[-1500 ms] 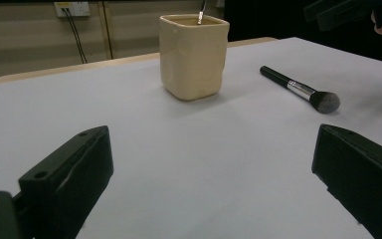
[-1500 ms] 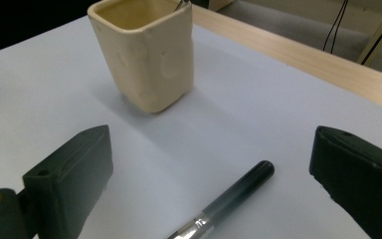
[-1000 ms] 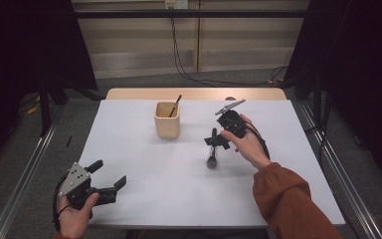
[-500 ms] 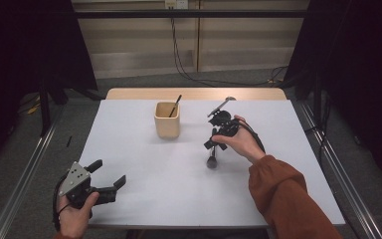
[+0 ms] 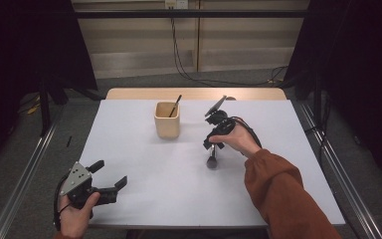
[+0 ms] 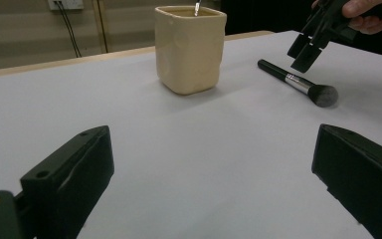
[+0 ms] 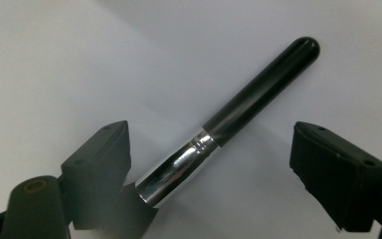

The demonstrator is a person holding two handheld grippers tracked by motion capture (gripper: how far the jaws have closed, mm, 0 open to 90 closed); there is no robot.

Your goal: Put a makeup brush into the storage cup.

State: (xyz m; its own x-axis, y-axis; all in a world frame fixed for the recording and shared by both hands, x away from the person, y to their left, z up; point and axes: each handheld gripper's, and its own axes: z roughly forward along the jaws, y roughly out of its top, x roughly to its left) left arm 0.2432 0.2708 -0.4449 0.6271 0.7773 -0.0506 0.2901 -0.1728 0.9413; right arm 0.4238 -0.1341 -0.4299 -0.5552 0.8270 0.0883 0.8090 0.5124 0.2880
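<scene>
A black makeup brush (image 5: 212, 155) with a silver ferrule lies on the white table (image 5: 144, 169), right of a cream cup (image 5: 167, 121). My right gripper (image 5: 213, 144) hovers just over the brush, pointing down, jaws open. In the right gripper view the brush handle (image 7: 261, 92) runs diagonally between the open jaws of the right gripper (image 7: 214, 149), untouched. My left gripper (image 5: 108, 175) rests open at the table's front left. The left gripper view has the left gripper (image 6: 214, 169) open with nothing in it, the cup (image 6: 191, 47) ahead, the brush (image 6: 298, 82) and the right gripper (image 6: 309, 46) at right.
A thin dark stick (image 5: 175, 105) leans in the cup. The table's wooden far edge (image 5: 194, 93) runs behind it. Metal rails (image 5: 338, 164) flank the table, and cables (image 5: 189, 69) trail on the floor beyond.
My right gripper has moved left and down from behind the brush, tipping its jaws over the handle. The left gripper and the brush have stayed put.
</scene>
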